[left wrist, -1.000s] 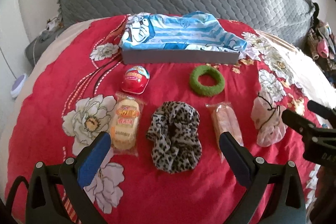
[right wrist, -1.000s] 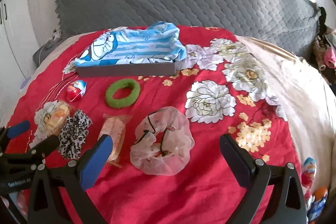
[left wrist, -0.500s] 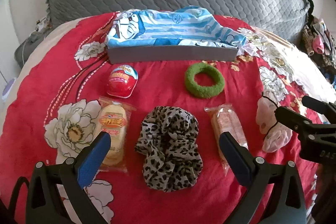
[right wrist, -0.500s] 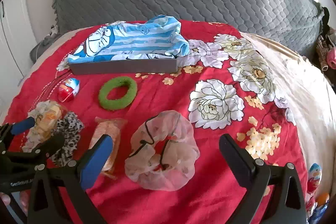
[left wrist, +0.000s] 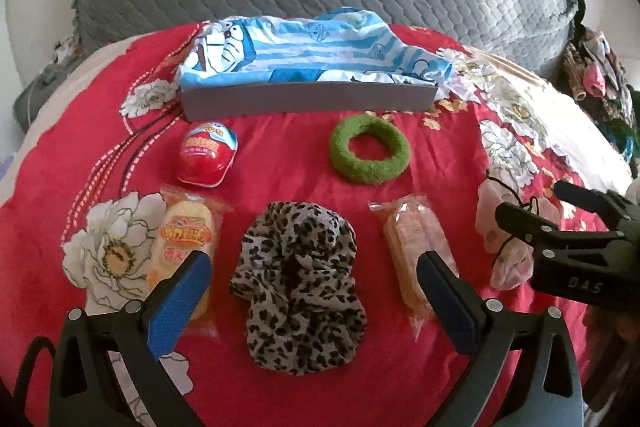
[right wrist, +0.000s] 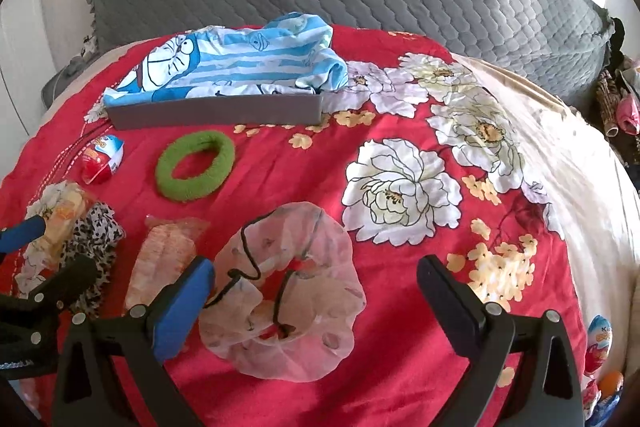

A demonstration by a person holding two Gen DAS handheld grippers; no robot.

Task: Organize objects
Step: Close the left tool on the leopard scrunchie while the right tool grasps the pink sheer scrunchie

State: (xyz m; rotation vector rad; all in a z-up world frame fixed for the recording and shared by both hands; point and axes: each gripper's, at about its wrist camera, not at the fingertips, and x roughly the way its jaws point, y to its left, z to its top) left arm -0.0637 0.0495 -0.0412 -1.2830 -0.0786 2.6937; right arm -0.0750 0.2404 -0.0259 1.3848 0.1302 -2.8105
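- Hovering wide open, your left tongs [left wrist: 314, 285] frame the leopard-print scrunchie [left wrist: 300, 285]; your right tongs [right wrist: 316, 285], also spread, frame the sheer pink scrunchie [right wrist: 286, 297].
- Next, likely: lower, pinch, carry to the grey tray [left wrist: 308, 101].

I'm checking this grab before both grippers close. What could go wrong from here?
The left hand-held gripper, open, straddles the leopard scrunchie with a wrapped snack beside its right finger; it may pinch that too. The right hand-held gripper, open over the sheer scrunchie, could snag its thin black cord.

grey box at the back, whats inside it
A blue striped cartoon cloth fills the grey box and spills over its rim. Anything beneath the cloth is covered and cannot be seen.
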